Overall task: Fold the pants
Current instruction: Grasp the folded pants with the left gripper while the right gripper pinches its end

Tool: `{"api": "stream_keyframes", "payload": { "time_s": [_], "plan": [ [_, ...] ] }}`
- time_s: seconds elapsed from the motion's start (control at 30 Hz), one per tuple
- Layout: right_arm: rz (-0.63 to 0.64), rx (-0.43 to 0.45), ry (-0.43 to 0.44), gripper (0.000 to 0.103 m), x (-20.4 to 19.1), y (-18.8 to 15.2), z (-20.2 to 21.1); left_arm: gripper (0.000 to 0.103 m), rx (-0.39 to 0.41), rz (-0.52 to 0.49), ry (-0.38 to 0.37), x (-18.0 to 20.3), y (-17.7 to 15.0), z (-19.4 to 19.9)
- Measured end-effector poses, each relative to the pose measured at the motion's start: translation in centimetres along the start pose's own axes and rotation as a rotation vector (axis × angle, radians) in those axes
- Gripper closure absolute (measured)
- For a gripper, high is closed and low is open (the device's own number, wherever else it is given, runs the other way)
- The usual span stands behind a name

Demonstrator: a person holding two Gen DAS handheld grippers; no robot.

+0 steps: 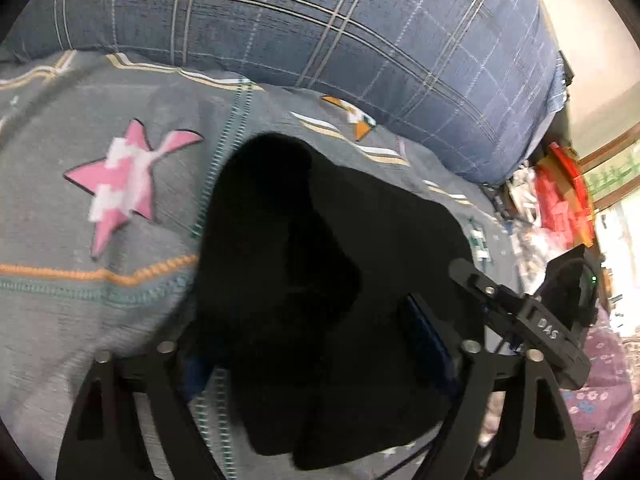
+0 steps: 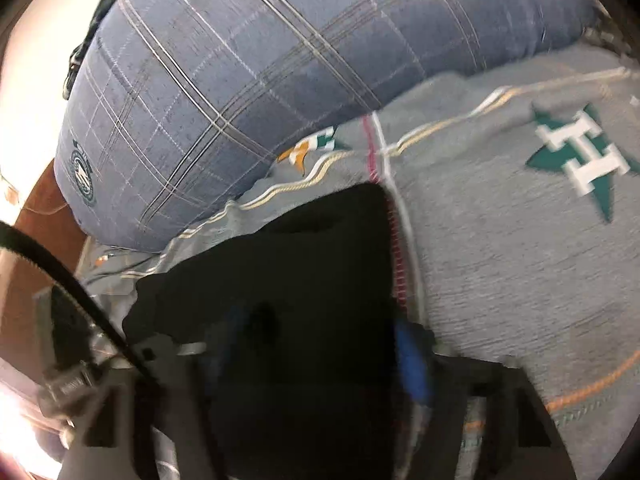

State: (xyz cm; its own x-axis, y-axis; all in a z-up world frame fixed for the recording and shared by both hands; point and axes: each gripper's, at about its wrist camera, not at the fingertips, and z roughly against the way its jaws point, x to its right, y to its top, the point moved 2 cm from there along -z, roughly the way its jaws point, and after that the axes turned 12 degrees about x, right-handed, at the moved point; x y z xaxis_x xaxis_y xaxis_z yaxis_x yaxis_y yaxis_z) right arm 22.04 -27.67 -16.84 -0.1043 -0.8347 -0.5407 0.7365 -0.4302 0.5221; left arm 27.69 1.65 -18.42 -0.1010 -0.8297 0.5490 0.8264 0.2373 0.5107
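The black pants point(image 1: 320, 280) lay bunched on the grey bedspread point(image 1: 80, 320), below the blue plaid pillow point(image 1: 320, 40). Both grippers' fingers stood apart with cloth between them; whether they pinched it was unclear. The right gripper point(image 1: 532, 320) read "DAS"; a green star point(image 2: 580, 156) bore "H".

Both views sit on the grippers and look steeply down, close over a bed. The left wrist view faces the grey bedspread point(image 1: 80, 300) with a blue plaid pillow point(image 1: 320, 32) beyond. The right wrist view faces the same bedspread point(image 2: 500, 260) and pillow point(image 2: 240, 80) from the other side. Both share the black pants point(image 1: 320, 280) point(image 2: 300, 280) up close.
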Motion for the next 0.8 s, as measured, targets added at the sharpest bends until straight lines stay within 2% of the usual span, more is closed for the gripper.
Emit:
{"api": "stream_keyframes", "payload": {
  "time_s": [0.03,0.07,0.1,0.2,0.37,0.47,0.5,0.53,0.57,0.6,0.7,0.8],
  "plan": [
    [0.013,0.012,0.013,0.049,-0.4,0.0,0.3,0.032,0.007,-0.011,0.001,0.3,0.0,0.3],
    [0.025,0.016,0.024,0.064,-0.7,0.0,0.6,0.037,0.013,-0.023,-0.002,0.6,-0.1,0.8],
    [0.048,0.023,0.035,0.071,-1.4,0.1,1.1,0.041,0.016,-0.028,-0.008,0.9,0.0,1.1],
    [0.076,0.049,0.076,0.075,-2.7,0.8,2.5,0.044,0.04,-0.028,-0.037,2.0,1.0,2.1],
    [0.1,0.115,0.097,0.075,-4.5,2.7,3.2,0.044,0.085,-0.029,-0.011,2.7,3.5,1.6],
    [0.088,0.094,0.056,0.075,-3.3,3.1,1.6,0.041,0.043,-0.003,0.072,1.1,3.8,-1.2],
    [0.09,0.075,0.031,0.072,-2.8,2.9,0.7,0.037,0.016,0.011,0.106,0.3,3.6,-2.2],
    [0.098,0.043,-0.012,0.067,-2.0,2.5,-0.3,0.037,0.002,0.044,0.086,-0.1,3.4,-2.5],
    [0.115,0.025,-0.054,0.057,-1.6,2.2,-0.9,0.037,-0.02,0.093,0.04,-0.4,3.3,-2.2],
    [0.128,0.017,-0.085,0.049,-1.3,1.9,-1.1,0.038,-0.025,0.109,0.025,-0.4,3.4,-1.7],
    [0.131,0.078,-0.077,0.048,-1.6,2.0,1.1,0.039,0.017,0.081,-0.034,0.5,4.1,1.4],
    [0.163,0.177,-0.035,0.048,-3.2,3.6,3.4,0.038,0.107,0.072,-0.09,1.4,5.6,3.9]
  ]
}}
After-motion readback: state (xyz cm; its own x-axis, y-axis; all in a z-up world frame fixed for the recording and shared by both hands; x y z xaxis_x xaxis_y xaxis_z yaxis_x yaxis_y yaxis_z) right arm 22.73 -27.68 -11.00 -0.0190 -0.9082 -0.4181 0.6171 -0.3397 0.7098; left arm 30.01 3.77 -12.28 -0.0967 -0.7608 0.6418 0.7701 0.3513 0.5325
